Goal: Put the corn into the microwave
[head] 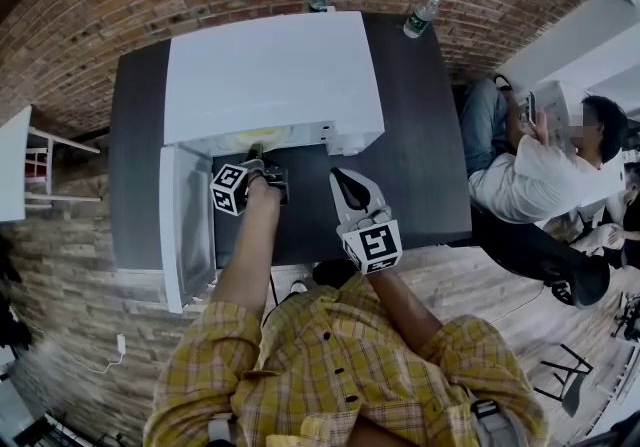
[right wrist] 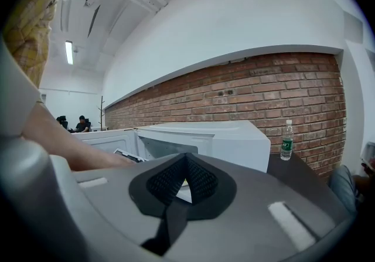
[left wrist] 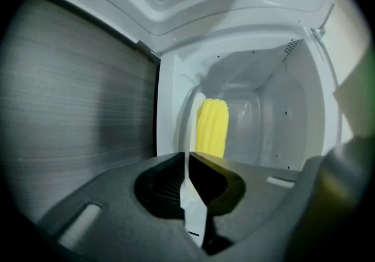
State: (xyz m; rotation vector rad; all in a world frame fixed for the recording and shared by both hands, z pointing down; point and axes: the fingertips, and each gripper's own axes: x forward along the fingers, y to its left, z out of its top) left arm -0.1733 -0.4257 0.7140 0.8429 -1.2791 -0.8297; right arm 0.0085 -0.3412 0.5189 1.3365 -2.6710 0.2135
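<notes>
On the dark table (head: 420,155), the corn (left wrist: 212,128) lies inside the open microwave (head: 270,75), just beyond the left gripper's (left wrist: 187,154) closed, empty jaws, its length running away from them; the right gripper (right wrist: 186,156), closed too, hangs outside.

VIEW left gripper | I see my left gripper (left wrist: 188,155) with jaws closed together, nothing between them | corn (left wrist: 212,129) stands upright just beyond the tips, inside the white microwave (left wrist: 281,114) | grey door (left wrist: 76,108) fills the left side
</notes>
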